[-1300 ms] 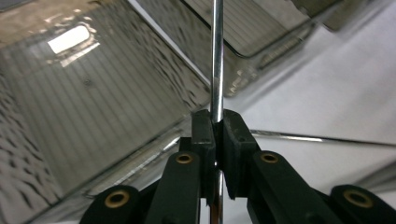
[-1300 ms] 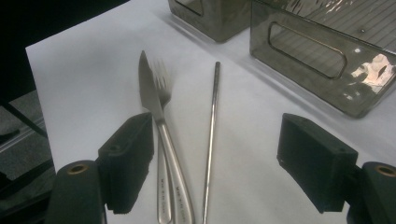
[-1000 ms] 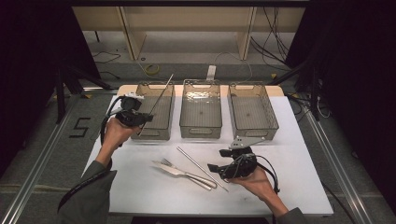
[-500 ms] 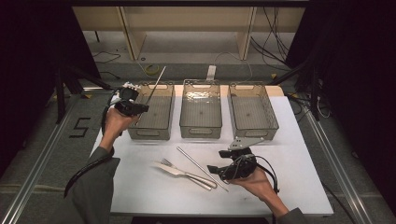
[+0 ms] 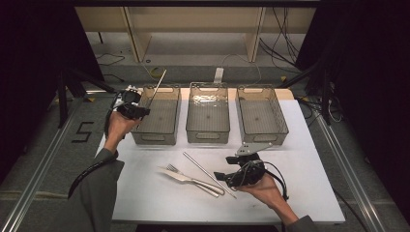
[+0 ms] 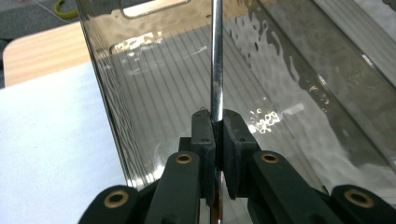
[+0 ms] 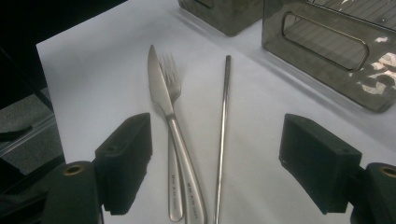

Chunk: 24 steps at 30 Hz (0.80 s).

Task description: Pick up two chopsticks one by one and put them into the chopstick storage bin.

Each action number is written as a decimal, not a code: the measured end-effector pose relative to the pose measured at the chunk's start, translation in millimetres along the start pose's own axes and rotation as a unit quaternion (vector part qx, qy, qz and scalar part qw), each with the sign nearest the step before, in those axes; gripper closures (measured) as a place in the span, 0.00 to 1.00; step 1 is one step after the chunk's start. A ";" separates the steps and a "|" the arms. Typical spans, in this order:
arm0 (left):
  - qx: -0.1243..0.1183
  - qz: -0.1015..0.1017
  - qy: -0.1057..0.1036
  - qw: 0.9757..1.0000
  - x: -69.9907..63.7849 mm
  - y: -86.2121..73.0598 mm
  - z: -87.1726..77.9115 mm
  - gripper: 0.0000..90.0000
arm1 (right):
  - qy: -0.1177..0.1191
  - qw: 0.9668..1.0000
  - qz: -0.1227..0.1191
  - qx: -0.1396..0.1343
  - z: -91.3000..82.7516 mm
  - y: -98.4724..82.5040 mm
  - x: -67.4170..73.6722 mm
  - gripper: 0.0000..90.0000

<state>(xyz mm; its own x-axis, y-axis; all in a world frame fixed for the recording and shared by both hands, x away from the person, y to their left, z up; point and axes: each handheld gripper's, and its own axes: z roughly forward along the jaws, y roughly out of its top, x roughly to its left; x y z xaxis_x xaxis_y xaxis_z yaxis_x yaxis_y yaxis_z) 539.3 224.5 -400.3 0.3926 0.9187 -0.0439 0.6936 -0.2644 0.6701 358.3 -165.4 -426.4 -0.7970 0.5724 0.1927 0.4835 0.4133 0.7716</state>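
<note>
We hold a metal chopstick (image 5: 157,87) in our left tongs (image 5: 140,112), pressed together on its lower shaft; in the left gripper view the pads (image 6: 204,135) pinch the rod (image 6: 216,60) just above its end. The rod's long axis runs up and away from the tongs, tilted toward the far edge of the bench, and most of its length stands over the left bin (image 5: 158,118), the first of 3 clear bins along the far edge. That is the relation the coming move turns on: the chopstick is already above this bin's opening, the tongs sit at the bin's left rim, and the bin's long side runs near to far, roughly in line with the rod. We judge that lowering the free end and letting go would lay it lengthwise inside.

Our right tongs (image 5: 220,175) rest near the front edge of the bench, spread wide and pinching nothing. Just ahead of them lie a second chopstick (image 7: 223,126), a knife (image 7: 163,102) and a fork (image 7: 171,84), the knife overlapping the fork, the chopstick slightly apart. Their long axes point away from the right tongs, so the right hand is the nearer one for these 3 pieces. The middle bin (image 5: 208,116) and right bin (image 5: 261,113) look empty.
</note>
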 end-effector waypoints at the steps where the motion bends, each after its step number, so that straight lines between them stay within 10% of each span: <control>1: 0.002 0.000 0.003 1.000 0.0 -1.1 1.8 0.93 | 0.000 1.000 0.000 0.001 0.2 0.0 0.0 0.29; 11: 0.012 -0.023 0.015 1.000 4.9 -10.9 16.8 0.92 | 0.002 1.000 0.000 0.008 2.8 0.0 0.5 0.29; 20: -0.003 -0.032 -0.021 0.999 -7.6 -5.7 3.1 0.58 | -0.009 1.000 -0.013 0.022 4.6 2.4 1.1 0.29; 24: -0.013 0.006 -0.047 0.999 -28.1 -7.7 -11.9 0.46 | -0.018 0.999 -0.020 0.036 5.8 4.5 1.6 0.29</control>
<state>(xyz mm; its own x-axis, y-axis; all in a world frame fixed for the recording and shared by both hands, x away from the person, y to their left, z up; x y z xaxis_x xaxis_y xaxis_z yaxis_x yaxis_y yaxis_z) 515.7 204.3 -395.4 0.4566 0.8836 -0.1039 0.6729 -0.2666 0.6900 361.3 -158.6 -426.1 -0.8026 0.5799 0.1398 0.4780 0.4850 0.7324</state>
